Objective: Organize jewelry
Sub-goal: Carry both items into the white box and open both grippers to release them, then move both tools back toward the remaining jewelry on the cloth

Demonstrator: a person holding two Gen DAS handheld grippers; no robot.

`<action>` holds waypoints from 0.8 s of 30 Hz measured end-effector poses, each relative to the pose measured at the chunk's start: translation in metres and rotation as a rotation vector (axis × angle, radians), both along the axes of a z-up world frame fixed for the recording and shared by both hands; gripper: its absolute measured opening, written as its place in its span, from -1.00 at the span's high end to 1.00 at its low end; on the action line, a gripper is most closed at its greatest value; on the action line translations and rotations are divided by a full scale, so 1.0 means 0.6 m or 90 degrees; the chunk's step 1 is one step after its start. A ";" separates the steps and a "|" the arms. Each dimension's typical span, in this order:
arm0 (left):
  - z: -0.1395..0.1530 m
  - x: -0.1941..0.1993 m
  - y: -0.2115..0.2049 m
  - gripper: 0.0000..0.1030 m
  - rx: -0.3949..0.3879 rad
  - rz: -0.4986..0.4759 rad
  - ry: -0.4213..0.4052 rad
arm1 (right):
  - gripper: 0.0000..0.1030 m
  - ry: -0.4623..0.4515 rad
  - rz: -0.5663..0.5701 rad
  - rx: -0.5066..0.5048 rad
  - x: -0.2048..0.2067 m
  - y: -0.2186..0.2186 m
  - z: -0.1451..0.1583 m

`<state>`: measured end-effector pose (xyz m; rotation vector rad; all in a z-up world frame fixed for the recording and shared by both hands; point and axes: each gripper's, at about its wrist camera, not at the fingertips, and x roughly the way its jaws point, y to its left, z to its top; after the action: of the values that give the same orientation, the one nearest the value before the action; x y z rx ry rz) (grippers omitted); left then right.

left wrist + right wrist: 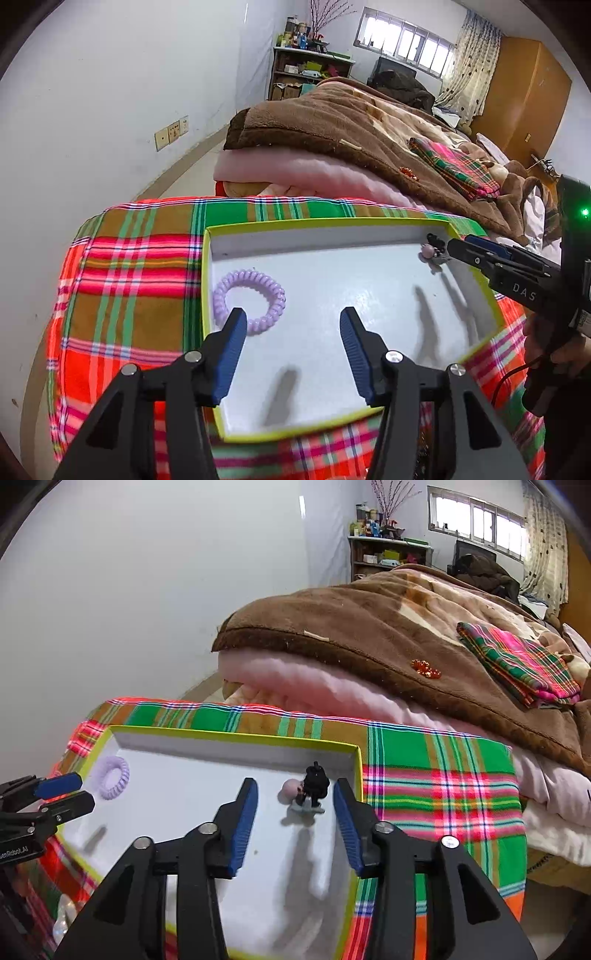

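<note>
Both tools hang released over the tray point(258, 230): the left tool point(293, 325) beside the lilac coil hair tie point(249, 301), the right tool point(295, 799) astride the black-and-pink hair clip point(308, 788) in the far right corner.

We can't make out what the small black and pink piece point(309, 788) in the box corner really is; it's too small and soft-edged. In the left wrist view the right gripper point(452, 245) covers part of it. The orange beaded thing point(426, 669) on the brown blanket point(362, 627) is too tiny to name. The shelf clutter point(303, 37) blurs together, and the hand point(554, 354) is cut by the edge.
</note>
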<state>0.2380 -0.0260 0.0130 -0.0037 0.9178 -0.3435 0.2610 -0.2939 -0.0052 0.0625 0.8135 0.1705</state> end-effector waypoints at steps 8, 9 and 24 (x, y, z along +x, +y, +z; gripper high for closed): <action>0.025 -0.050 0.021 -0.14 -0.031 0.015 -0.011 | 0.10 -0.026 0.005 0.017 -0.065 -0.002 0.026; 0.026 -0.056 0.024 -0.15 -0.033 0.017 -0.012 | 0.10 -0.028 0.006 0.019 -0.073 -0.002 0.028; 0.038 -0.146 0.056 -0.15 -0.052 0.043 -0.025 | 0.10 -0.055 0.009 0.030 -0.182 -0.006 0.049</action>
<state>0.1501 0.0075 0.0360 -0.1029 0.8627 -0.3175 0.1518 -0.2973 0.0244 0.0931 0.7234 0.2042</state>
